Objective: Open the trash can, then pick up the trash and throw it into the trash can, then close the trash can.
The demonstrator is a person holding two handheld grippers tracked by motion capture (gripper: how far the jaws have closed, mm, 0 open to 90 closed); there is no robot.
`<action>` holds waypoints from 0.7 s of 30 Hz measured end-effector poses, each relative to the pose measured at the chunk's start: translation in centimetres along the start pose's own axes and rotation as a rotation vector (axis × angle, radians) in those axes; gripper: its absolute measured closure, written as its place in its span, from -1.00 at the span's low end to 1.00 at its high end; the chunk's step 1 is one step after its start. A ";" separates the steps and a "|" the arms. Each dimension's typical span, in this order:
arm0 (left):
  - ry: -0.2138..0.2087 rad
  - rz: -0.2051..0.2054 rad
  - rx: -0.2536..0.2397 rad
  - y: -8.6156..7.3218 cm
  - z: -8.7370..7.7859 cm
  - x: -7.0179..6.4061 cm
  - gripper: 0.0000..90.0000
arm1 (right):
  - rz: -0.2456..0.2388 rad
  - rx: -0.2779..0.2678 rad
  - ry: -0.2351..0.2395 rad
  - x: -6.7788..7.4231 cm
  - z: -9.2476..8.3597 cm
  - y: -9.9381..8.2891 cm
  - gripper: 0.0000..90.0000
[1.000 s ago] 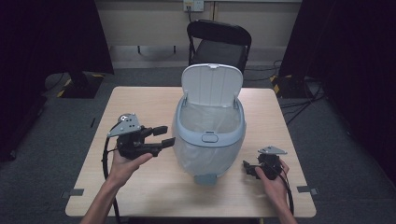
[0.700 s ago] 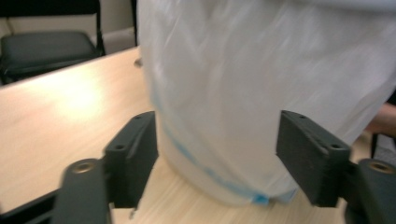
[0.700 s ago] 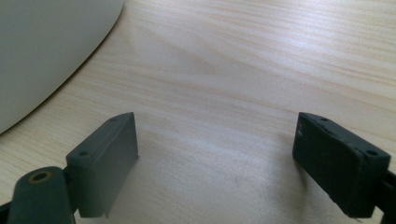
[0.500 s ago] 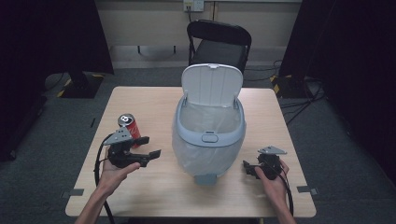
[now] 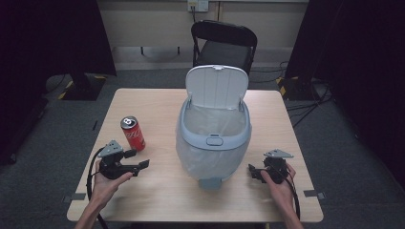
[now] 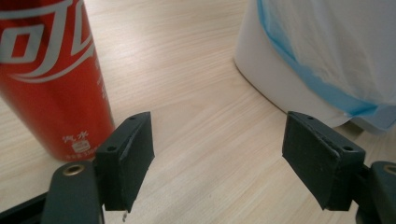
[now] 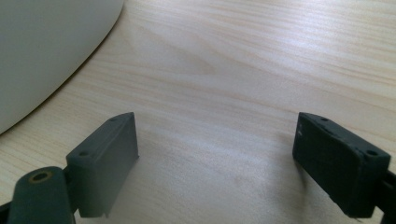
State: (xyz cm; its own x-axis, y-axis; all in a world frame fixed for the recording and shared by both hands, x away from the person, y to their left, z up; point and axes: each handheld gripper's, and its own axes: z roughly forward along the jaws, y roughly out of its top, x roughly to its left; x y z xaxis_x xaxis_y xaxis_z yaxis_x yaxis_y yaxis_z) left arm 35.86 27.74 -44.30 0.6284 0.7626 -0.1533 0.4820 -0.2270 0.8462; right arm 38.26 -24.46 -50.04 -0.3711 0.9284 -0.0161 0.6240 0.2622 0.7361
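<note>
Two claws at the near edge of the pale wooden worktop [image 5: 162, 102], one in each hand of a person. Left claw [image 5: 138, 165]: low over the worktop at its left side, jaws pointing toward the bin, standing wide apart after just opening, nothing between the pads, bare wood beneath them in the left gripper view. Right claw [image 5: 253, 172]: low at the right side of the worktop, jaws likewise spread wide and holding nothing, pointing toward the bin's base. Red drink can [image 5: 133, 133]: upright on the worktop just beyond the left claw and slightly to its outer side, apart from the jaws; seen close beside one jaw in the left gripper view [image 6: 51, 79], white lettering on red. Pale grey bin [image 5: 213, 140]: upright at the middle of the worktop between the two claws, lined with a clear bag, lid [image 5: 217, 87] raised and leaning back, pedal at the near foot. Black folding chair [image 5: 223, 46]: on the carpeted floor beyond the far edge of the worktop, behind the bin.
</note>
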 end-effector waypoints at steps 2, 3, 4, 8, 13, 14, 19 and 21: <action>0.018 -0.016 0.002 -0.2 0.0 0.3 -0.47 | 0.000 0.000 0.000 0.0 0.0 0.0 -0.71; 0.018 -0.016 0.002 -0.2 0.0 0.3 -0.47 | 0.000 0.000 0.000 0.0 0.0 0.0 -0.71; 0.026 -0.025 0.008 -0.3 0.1 0.5 -0.48 | 0.001 0.000 0.000 0.0 0.0 0.0 -0.71; 0.059 -0.044 0.048 -0.8 0.5 1.5 -0.53 | 0.000 0.000 0.000 0.0 0.0 0.0 -0.71; 0.098 -0.065 0.043 -0.7 0.6 2.4 -0.53 | 0.000 0.000 0.000 0.0 0.0 0.0 -0.71; 0.107 -0.075 0.041 -0.7 0.7 2.8 -0.54 | 0.000 0.000 0.000 0.0 0.0 0.0 -0.71; 0.135 -0.110 0.029 -0.4 0.9 3.7 -0.56 | 0.000 0.000 0.000 0.0 0.0 0.0 -0.71; 0.149 -0.115 0.016 -0.2 1.0 4.2 -0.55 | 0.000 0.000 0.000 0.0 0.0 0.0 -0.71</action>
State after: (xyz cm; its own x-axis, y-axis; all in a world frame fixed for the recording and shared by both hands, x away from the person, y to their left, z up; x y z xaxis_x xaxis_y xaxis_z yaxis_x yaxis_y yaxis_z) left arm 39.01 30.36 -45.60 0.4714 0.8653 -0.1704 0.5563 -0.1418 0.8188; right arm 38.27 -24.47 -50.03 -0.3715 0.9283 -0.0162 0.6240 0.2625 0.7360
